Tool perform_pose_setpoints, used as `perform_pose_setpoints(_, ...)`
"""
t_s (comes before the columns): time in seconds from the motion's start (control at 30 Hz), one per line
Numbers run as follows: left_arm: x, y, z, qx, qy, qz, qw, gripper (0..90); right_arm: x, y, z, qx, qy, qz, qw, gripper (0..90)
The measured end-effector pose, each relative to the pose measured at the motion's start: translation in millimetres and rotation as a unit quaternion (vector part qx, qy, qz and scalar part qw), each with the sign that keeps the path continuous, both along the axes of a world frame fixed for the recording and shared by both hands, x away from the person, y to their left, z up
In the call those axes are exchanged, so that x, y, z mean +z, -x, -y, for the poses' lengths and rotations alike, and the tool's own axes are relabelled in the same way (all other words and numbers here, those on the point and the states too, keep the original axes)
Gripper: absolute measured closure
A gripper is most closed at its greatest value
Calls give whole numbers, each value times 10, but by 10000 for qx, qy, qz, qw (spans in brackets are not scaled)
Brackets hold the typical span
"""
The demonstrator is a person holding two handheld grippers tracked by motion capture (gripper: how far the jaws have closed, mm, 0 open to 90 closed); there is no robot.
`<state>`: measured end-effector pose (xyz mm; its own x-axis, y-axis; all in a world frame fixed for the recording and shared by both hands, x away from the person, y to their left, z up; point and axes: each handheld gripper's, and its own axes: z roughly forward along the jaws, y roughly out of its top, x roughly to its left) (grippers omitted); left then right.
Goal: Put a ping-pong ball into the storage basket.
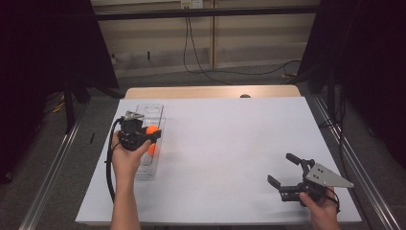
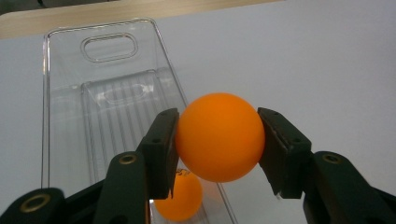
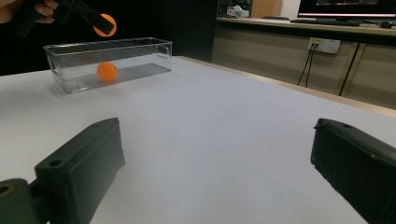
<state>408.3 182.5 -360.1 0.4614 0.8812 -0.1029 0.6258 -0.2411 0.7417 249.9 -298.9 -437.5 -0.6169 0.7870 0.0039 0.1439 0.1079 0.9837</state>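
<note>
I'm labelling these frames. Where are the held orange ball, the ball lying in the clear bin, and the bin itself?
Held orange ball (image 2: 219, 136), left gripper view, centre of its front.
Ball in the bin (image 3: 107, 71), right gripper view, its middle.
Clear bin (image 3: 161, 48), right gripper view, far end wall.

Even, soft overhead light on the white table (image 1: 230, 143) in the high view; no hard shadows, only faint grey under the right gripper (image 1: 286, 173) at 5 o'clock; dark, murky corners at 10 and 2 o'clock; slightly soft and grainy throughout. Close in the left gripper view: orange ball (image 2: 219, 136) crisp, gently shaded toward 6 o'clock; pale glints along the clear bin (image 2: 65, 93) rim at 11 o'clock. In the right gripper view: near jaws blurred at 7 and 4 o'clock; black backdrop at 12 o'clock.
</note>
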Motion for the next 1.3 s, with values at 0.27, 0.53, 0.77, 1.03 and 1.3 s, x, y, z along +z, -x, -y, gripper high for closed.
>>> perform_pose_setpoints(0.27, -4, -4, -31, 31, 10, -16, 10000, 509, 1, 0, 0, 4, -4, 6, 10000, 20)
perform_pose_setpoints(0.53, -18, -10, -46, 69, -12, -22, 10000, 509, 1, 1, 0, 5, -7, 9, 10000, 20)
perform_pose_setpoints(0.77, -26, -13, -64, 102, -48, -23, 9999, 509, 1, 2, 1, 7, -8, 12, 10000, 20)
perform_pose_setpoints(1.03, -34, -11, -84, 162, -40, -3, 9999, 509, 2, 2, 1, 8, -7, 14, 10000, 20)
perform_pose_setpoints(1.3, -45, -15, -104, 207, -64, -9, 9998, 509, 1, 2, 0, 7, -6, 13, 10000, 20)
